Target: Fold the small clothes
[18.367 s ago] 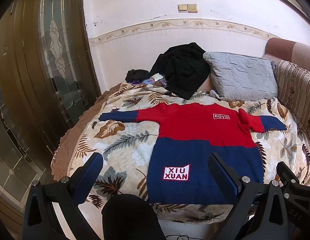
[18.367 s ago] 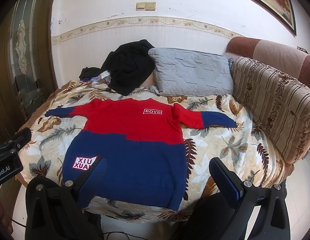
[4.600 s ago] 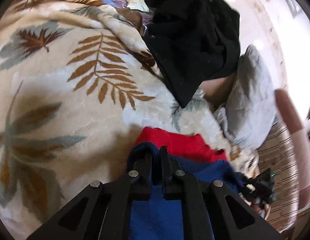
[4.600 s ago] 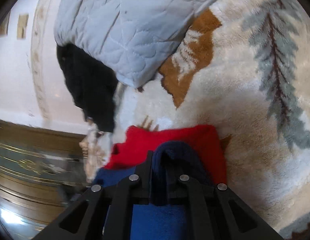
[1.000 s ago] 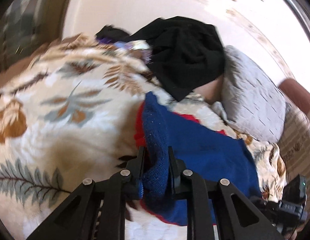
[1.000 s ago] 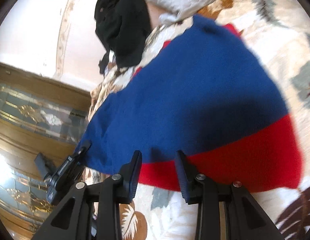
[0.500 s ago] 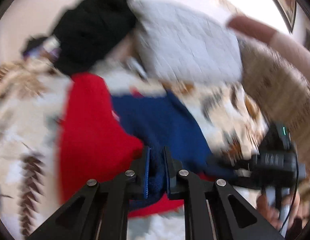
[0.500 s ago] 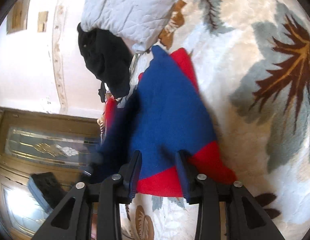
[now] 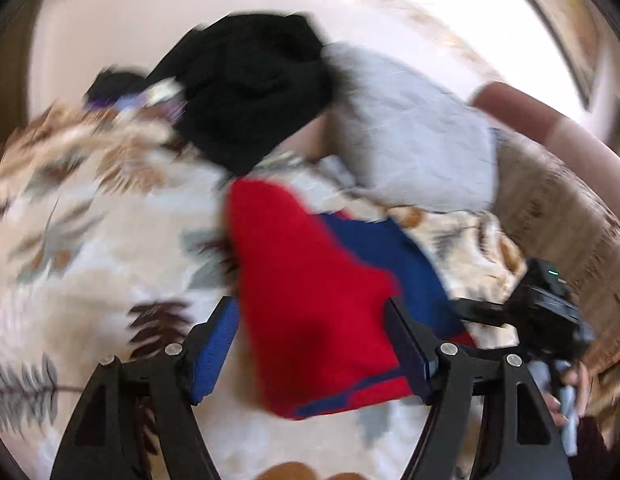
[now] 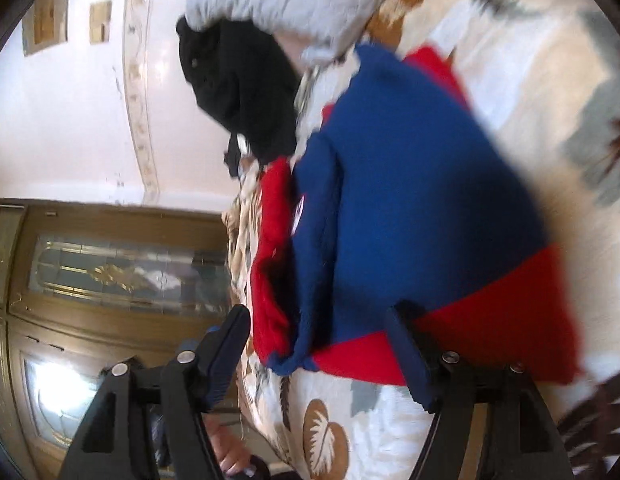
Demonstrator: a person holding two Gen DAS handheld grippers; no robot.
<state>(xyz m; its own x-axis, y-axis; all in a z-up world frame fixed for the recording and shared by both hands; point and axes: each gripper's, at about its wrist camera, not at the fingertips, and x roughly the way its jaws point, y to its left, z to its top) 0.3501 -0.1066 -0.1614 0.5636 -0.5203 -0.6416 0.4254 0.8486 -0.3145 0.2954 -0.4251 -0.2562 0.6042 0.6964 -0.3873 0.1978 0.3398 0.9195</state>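
One red and navy knitted sweater (image 9: 310,288) is lying folded on the leaf-patterned fleece blanket (image 9: 89,240), toward its near edge. My left gripper (image 9: 310,344) has just been opening, its jaws now standing wide on either side of the red fold, gripping nothing. My right gripper (image 10: 318,356) has been opening too, empty. A grey quilted pillow (image 9: 414,140) and black bundled clothing (image 9: 249,92) are sitting by the far edge.

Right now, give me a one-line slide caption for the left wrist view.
Left gripper, fingers just opened, over the folded red-and-blue sweater on the leaf-print blanket.
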